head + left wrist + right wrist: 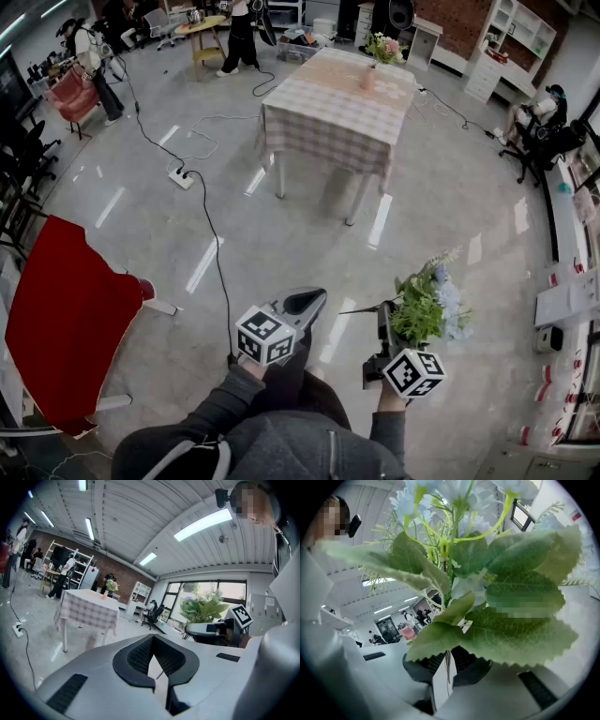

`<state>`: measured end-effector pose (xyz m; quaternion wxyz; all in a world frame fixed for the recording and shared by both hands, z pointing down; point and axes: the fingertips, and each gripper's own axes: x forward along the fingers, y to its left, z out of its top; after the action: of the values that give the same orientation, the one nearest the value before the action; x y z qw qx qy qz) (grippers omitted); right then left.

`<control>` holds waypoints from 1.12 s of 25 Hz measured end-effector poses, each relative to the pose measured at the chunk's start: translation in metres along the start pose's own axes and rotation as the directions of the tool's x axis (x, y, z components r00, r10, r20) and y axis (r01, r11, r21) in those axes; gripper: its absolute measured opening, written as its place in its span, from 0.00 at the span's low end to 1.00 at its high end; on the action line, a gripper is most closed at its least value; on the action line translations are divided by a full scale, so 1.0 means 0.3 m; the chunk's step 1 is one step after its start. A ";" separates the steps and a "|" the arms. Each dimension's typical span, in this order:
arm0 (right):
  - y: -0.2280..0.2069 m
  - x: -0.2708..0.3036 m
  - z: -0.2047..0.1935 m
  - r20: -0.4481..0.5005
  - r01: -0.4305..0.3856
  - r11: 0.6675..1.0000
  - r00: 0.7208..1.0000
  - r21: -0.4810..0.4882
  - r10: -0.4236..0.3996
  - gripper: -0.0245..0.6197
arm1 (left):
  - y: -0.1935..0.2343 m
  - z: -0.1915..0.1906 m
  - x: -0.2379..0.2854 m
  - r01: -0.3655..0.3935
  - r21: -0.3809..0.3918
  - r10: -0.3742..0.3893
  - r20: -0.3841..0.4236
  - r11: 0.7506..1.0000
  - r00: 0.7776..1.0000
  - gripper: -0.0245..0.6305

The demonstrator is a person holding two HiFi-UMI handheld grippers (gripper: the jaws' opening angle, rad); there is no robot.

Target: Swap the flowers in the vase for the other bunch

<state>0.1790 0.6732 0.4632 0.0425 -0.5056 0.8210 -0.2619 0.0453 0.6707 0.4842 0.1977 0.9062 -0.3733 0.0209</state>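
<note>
Far ahead a pink vase point(368, 77) with a bunch of pink and white flowers point(384, 47) stands on a table with a checked cloth point(323, 112). My right gripper point(384, 321) is shut on the thin stems of another bunch point(427, 305), blue-white blooms with green leaves. In the right gripper view those leaves point(487, 588) fill the picture and the stem runs down between the jaws of the right gripper point(448, 667). My left gripper point(305, 302) is shut and holds nothing. The left gripper view shows the left gripper point(157, 667), the table point(86, 609) and the vase point(105, 594) at the left.
A red cloth-covered chair point(66, 319) stands at my left. A black cable and power strip point(181, 177) lie on the floor between me and the table. Office chairs point(539, 141) and shelves line the right side. People stand at the back left.
</note>
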 end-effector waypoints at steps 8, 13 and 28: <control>-0.044 0.092 0.069 0.024 0.001 1.000 1.000 -0.011 -0.001 0.08 | 0.042 0.074 0.131 0.021 0.017 -0.021 0.024 1.000 0.999 0.05; -0.083 0.239 0.161 0.032 -0.011 0.999 0.999 -0.031 0.012 0.08 | 0.136 0.163 0.248 0.009 0.039 -0.009 0.013 0.999 1.000 0.05; -0.158 0.715 0.352 0.032 -0.050 0.998 0.998 -0.026 0.051 0.08 | 0.476 0.351 0.509 -0.034 0.038 0.035 -0.030 0.999 0.999 0.05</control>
<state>0.1485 0.4330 0.4366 0.0560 -0.4893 0.8360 -0.2420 0.0460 0.4374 0.4644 0.1860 0.9027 -0.3854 0.0454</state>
